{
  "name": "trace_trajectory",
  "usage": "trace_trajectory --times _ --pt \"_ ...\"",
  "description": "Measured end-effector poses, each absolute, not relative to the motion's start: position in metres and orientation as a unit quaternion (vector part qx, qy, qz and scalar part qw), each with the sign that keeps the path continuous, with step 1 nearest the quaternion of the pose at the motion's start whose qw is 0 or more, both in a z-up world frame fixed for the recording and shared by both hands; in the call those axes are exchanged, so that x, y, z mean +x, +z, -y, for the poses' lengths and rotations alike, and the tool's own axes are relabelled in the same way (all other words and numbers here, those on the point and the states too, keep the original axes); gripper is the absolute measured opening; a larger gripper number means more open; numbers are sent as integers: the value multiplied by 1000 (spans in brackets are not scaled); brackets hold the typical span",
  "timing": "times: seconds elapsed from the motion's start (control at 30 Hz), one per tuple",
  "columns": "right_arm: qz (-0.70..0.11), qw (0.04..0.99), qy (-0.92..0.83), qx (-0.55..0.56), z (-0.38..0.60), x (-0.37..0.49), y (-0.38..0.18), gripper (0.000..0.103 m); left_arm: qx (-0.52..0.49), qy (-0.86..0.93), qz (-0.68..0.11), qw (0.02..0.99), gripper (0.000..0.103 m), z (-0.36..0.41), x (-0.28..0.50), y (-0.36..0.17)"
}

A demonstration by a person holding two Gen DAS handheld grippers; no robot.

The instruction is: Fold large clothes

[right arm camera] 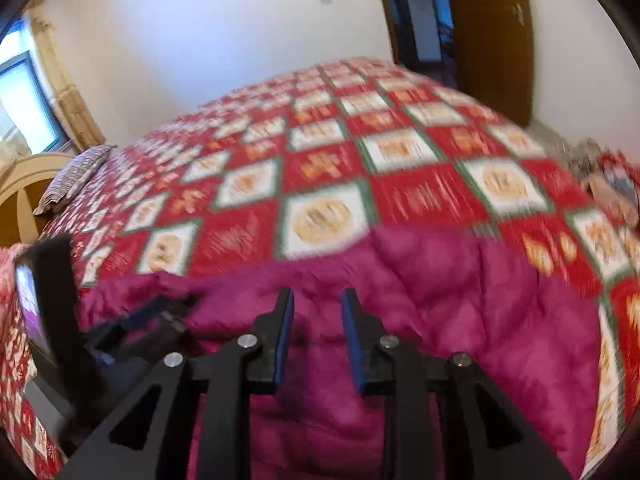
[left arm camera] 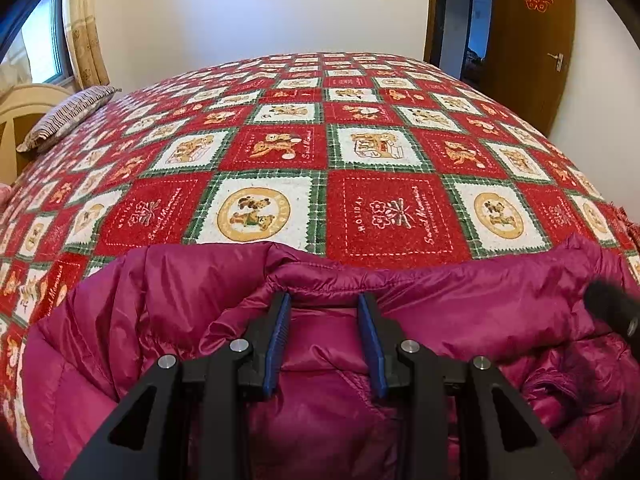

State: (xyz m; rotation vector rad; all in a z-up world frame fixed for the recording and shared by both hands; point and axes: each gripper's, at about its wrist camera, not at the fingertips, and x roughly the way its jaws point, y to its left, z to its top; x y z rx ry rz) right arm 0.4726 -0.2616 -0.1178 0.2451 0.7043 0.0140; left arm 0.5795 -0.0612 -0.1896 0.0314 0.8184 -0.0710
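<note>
We are viewing the quilted bedspread [left arm camera: 380,152], with the magenta down jacket [left arm camera: 460,312] lying along its near edge: puffy, light, slippery (best pinched at a stitched seam). The left gripper [left arm camera: 325,300] is hovering with jaws apart, tips at the jacket's folded far hem; the right gripper [right arm camera: 317,296], likewise apart and empty, is poised over it.

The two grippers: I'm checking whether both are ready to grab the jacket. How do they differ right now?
The left gripper has its fingers spread wider, tips at a stitched fold of the magenta jacket; the right gripper stands a little narrower over smoother padding. The left view is sharp, while the right view is blurred. Both are open, with black fingers, blue pads, and nothing clamped.
</note>
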Motion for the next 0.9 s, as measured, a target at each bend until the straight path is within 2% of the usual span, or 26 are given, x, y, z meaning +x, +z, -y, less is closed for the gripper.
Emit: trace_trajectory --times 0.17,0.43,0.57,0.67,0.73,0.8,0.9 --pt "-411 908 14 85 244 508 -153 30 12 -36 -398 917 36 62 578 -189" --pt "-391 917 11 85 245 504 -157 29 18 -34 -398 916 36 63 578 -188" --pt "-408 910 10 77 244 498 -152 30 21 -59 -413 909 37 59 571 -182" --pt "-390 916 16 96 257 455 -124 33 6 -110 -414 904 37 43 539 -156" --pt "-348 931 19 111 270 410 -100 44 -3 -139 -396 908 38 28 505 -136" --pt "-319 939 18 127 286 358 -79 55 -12 -155 -370 916 41 7 459 -114" --pt "-294 946 12 137 305 282 -57 56 -31 -180 -342 922 51 -26 390 -94"
